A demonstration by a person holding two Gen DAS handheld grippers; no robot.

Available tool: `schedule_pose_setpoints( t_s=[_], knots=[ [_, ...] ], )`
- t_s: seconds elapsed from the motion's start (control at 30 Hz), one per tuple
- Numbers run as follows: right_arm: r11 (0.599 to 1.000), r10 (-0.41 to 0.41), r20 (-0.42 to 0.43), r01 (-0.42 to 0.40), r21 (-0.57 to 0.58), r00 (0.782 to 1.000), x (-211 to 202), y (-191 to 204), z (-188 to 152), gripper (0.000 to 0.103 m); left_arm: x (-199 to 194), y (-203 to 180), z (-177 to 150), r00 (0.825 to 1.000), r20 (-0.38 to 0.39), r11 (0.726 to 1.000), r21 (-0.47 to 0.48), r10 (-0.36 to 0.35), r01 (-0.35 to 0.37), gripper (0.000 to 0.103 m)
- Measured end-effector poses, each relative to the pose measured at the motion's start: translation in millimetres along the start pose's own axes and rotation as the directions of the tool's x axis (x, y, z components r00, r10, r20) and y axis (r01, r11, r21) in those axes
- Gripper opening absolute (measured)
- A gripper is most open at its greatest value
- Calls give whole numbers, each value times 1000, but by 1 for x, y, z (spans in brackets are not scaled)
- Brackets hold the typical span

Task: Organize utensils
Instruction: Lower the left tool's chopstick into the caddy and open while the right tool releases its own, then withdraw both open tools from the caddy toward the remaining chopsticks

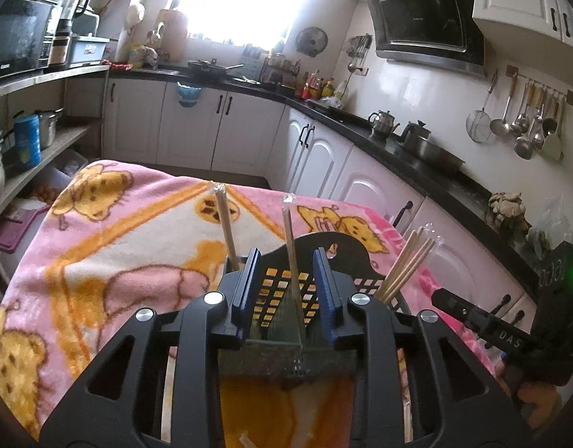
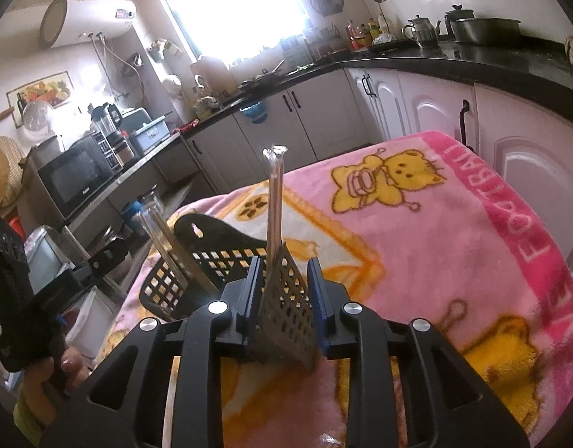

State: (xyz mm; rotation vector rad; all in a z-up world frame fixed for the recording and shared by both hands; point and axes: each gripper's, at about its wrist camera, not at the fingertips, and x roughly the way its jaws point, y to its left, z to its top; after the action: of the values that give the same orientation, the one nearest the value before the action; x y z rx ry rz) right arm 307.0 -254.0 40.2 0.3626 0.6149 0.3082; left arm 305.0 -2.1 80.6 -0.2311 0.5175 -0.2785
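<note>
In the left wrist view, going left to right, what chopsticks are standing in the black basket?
Single wrapped chopstick → wrapped chopstick between the left hand-held gripper's fingers → bundle of chopsticks, all in the black basket.

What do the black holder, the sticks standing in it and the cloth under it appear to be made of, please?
The holder looks like moulded black plastic: matt, with a regular square lattice. The sticks look like pale wood or bamboo chopsticks, and the crinkled clear tips suggest thin plastic wrappers. The cloth seems to be a fleecy pink blanket with a fuzzy pile and printed cartoon bears.
</note>
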Motion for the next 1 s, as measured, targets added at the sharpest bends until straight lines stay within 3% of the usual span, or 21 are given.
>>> schedule_pose_setpoints(
  t_s=[0.6, 1.0],
  knots=[
    [997, -37, -16, 36, -63, 999, -19, -1, -21, 43, -15, 3, -51, 994, -111, 1000, 22, 19, -17, 45],
    [994, -41, -45, 36, -104, 998, -31, 5, -37, 44, -36, 11, -75, 991, -132, 1000, -7, 22, -24, 56]
  ],
)
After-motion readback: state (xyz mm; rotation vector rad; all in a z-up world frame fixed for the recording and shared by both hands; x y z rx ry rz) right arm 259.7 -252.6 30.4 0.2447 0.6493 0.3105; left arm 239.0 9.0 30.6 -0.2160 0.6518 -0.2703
